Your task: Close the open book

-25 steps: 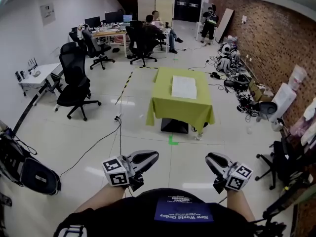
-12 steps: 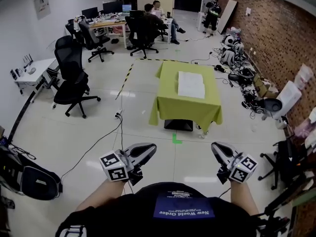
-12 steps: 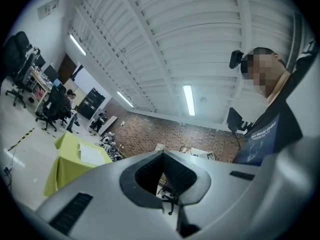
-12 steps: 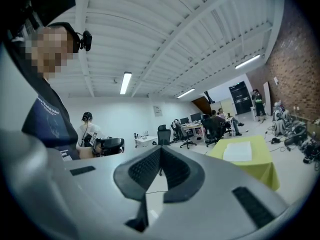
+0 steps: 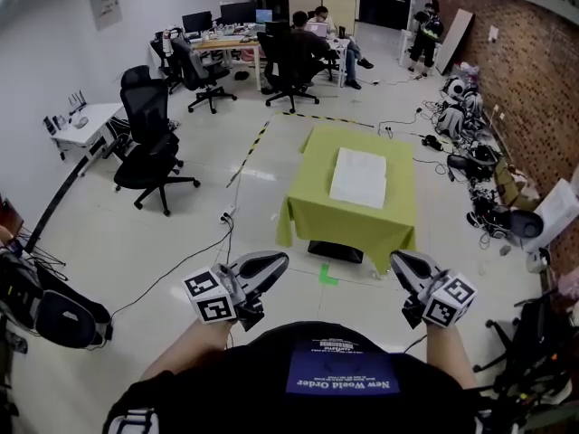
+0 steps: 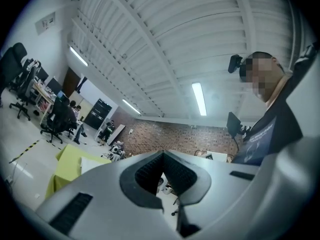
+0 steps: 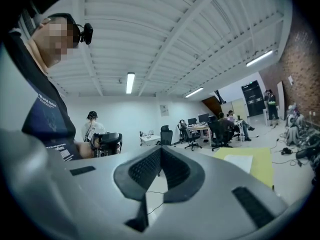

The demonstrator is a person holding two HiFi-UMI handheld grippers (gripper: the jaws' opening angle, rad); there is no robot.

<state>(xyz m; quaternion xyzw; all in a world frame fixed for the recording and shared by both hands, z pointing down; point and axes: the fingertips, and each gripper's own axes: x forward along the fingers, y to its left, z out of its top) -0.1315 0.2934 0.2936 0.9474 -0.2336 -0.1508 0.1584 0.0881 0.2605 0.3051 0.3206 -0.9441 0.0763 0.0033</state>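
Note:
The open book (image 5: 359, 176) lies flat, white pages up, on a table draped in a yellow-green cloth (image 5: 312, 211) some way ahead of me on the floor. Both grippers are held low in front of my body, well short of the table. My left gripper (image 5: 273, 264) is shut with nothing in it. My right gripper (image 5: 403, 263) is shut and empty too. In the left gripper view the jaws (image 6: 162, 154) meet, with the book (image 6: 92, 162) small at the left. The right gripper view shows closed jaws (image 7: 160, 150) and the book (image 7: 239, 162) at the right.
Black office chairs (image 5: 149, 147) stand at the left. Desks with seated people (image 5: 271, 39) are at the back. Cables and gear (image 5: 488, 197) line the brick wall on the right. A black bag (image 5: 54, 315) lies at the near left. A green tape mark (image 5: 326, 274) is before the table.
The table and book have come nearer and lower in the head view and drifted right. Both grippers stay in front of my body, carried forward with me.

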